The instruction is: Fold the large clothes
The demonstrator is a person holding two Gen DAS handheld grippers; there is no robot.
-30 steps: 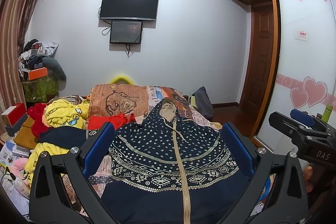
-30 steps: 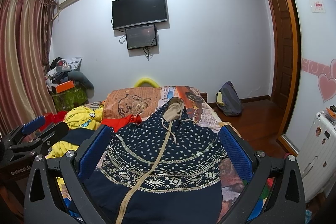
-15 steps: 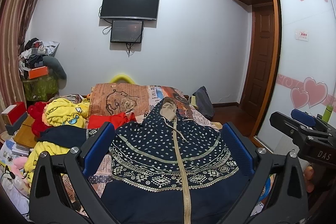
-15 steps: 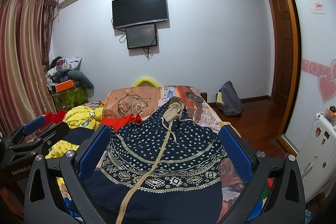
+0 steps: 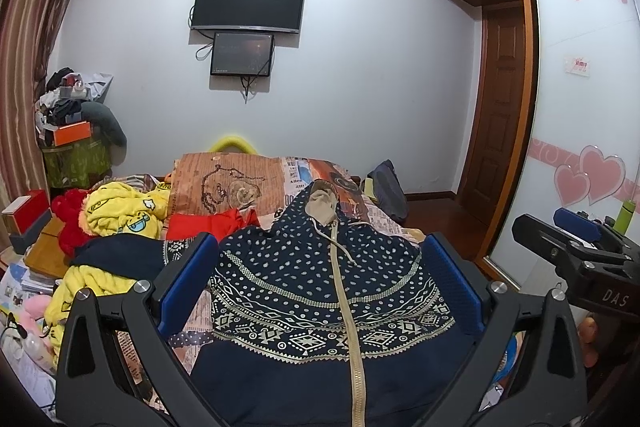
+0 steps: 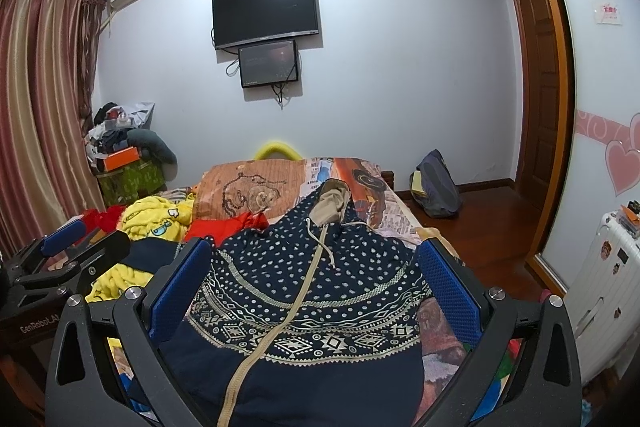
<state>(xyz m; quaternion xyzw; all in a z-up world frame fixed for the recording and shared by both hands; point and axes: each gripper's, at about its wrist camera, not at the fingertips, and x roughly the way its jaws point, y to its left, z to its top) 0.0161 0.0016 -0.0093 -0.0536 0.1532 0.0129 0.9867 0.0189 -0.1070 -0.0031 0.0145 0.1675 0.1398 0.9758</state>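
Note:
A navy patterned zip hoodie (image 5: 320,291) lies flat on the bed, hood away from me, beige zipper down its middle. It also shows in the right wrist view (image 6: 304,287). My left gripper (image 5: 320,259) is open and empty, held above the hoodie's lower part. My right gripper (image 6: 316,259) is open and empty too, beside it over the same garment. The right gripper shows at the right edge of the left wrist view (image 5: 576,251); the left gripper shows at the left edge of the right wrist view (image 6: 68,259).
A pile of yellow, red and dark clothes (image 5: 116,223) lies on the bed's left side. A brown bear pillow (image 5: 224,187) is at the head. A backpack (image 6: 436,187) sits on the wooden floor. A white suitcase (image 6: 600,291) stands right.

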